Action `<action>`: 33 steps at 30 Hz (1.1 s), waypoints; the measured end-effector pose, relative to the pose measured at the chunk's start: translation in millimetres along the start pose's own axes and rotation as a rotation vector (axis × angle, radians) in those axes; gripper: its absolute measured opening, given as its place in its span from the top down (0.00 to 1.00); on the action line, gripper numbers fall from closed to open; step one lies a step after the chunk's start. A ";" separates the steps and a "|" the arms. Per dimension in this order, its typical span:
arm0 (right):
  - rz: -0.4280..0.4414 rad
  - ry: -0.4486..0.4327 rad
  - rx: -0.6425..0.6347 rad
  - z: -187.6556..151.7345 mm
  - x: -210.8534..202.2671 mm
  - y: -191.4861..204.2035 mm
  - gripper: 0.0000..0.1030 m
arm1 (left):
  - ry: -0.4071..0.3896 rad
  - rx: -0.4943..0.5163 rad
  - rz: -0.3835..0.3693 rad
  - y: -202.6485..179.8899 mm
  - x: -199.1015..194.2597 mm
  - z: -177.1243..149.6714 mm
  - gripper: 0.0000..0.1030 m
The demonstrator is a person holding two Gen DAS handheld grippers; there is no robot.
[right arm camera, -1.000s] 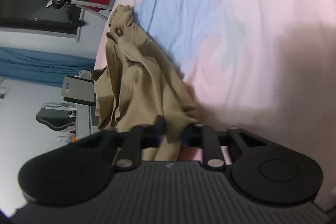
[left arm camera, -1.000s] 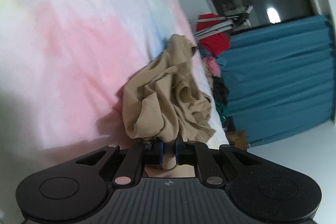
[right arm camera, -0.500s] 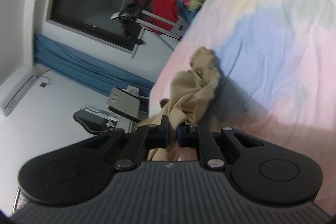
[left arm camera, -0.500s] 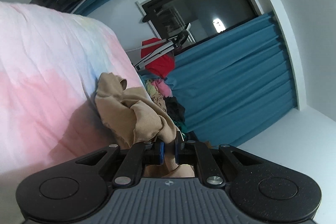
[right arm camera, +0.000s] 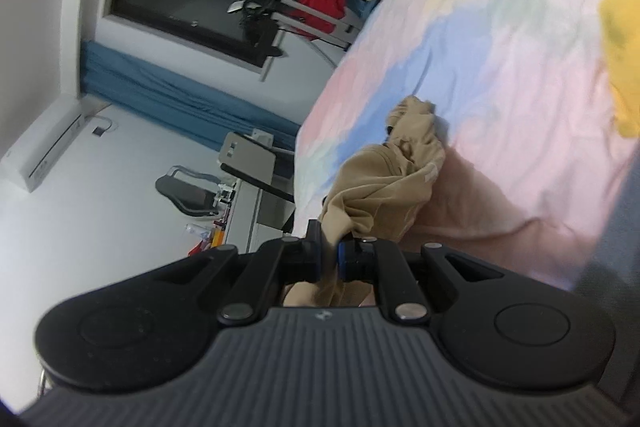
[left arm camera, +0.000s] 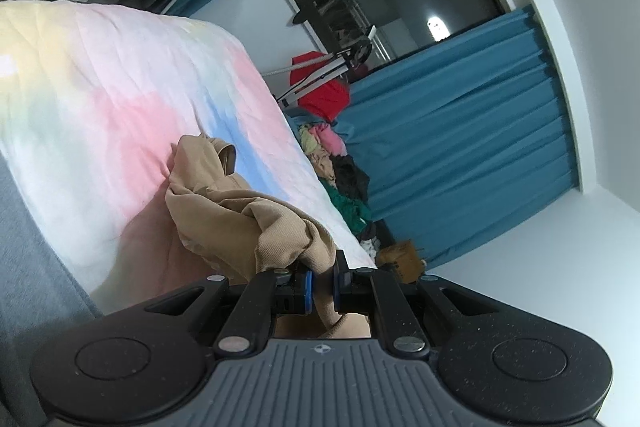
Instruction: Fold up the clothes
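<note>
A crumpled tan ribbed-knit garment [left arm camera: 240, 219] lies bunched on a bed covered by a pastel quilt [left arm camera: 100, 99] with pink, blue and yellow patches. Its far end rests on the quilt, near the bed's edge, while the near end rises off it into both claws. The left claw [left arm camera: 322, 287] is closed to a narrow gap, its blue-padded fingers pinching a fold of the tan cloth between them. In the right wrist view the same garment [right arm camera: 384, 187] sags from the quilt [right arm camera: 500, 67] into the right claw [right arm camera: 328, 259], which is likewise nearly closed and grips a twisted rope of the fabric.

Beyond the bed's far edge sits a heap of mixed clothes [left arm camera: 340, 171], pink, yellow, black and green, piled against a long teal pleated curtain [left arm camera: 460, 155]. A red garment [left arm camera: 320, 91] hangs over a metal-framed stand beside a dark window [left arm camera: 400, 11]. A small cardboard box [left arm camera: 400, 255] stands on the floor by the curtain's hem. In the right wrist view a bright yellow cloth [right arm camera: 620, 67] lies on the quilt at the right edge of the frame, well apart from the tan garment. A white wall-mounted air conditioner [right arm camera: 40, 155] and a black office chair [right arm camera: 188, 195] by a desk show on the far side of the room. Nothing lies between the claws and the garment.
</note>
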State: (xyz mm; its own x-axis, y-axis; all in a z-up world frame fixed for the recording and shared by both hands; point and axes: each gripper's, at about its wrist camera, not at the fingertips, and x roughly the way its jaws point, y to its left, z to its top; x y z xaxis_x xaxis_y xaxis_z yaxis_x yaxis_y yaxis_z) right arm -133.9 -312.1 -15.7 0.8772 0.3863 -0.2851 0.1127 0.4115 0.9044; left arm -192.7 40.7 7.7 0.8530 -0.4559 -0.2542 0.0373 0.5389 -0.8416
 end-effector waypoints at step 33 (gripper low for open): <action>-0.006 0.111 -0.182 81.1 231.4 -23.9 0.20 | 0.197 0.377 0.177 58.3 276.2 103.2 0.27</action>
State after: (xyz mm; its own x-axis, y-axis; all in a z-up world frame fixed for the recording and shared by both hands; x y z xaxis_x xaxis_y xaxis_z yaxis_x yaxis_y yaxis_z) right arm 104.2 -299.5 -77.5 0.8188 0.4680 -0.3325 0.0225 0.5526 0.8332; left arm 98.9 19.3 -62.4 0.7492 -0.4403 -0.4948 0.1183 0.8240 -0.5541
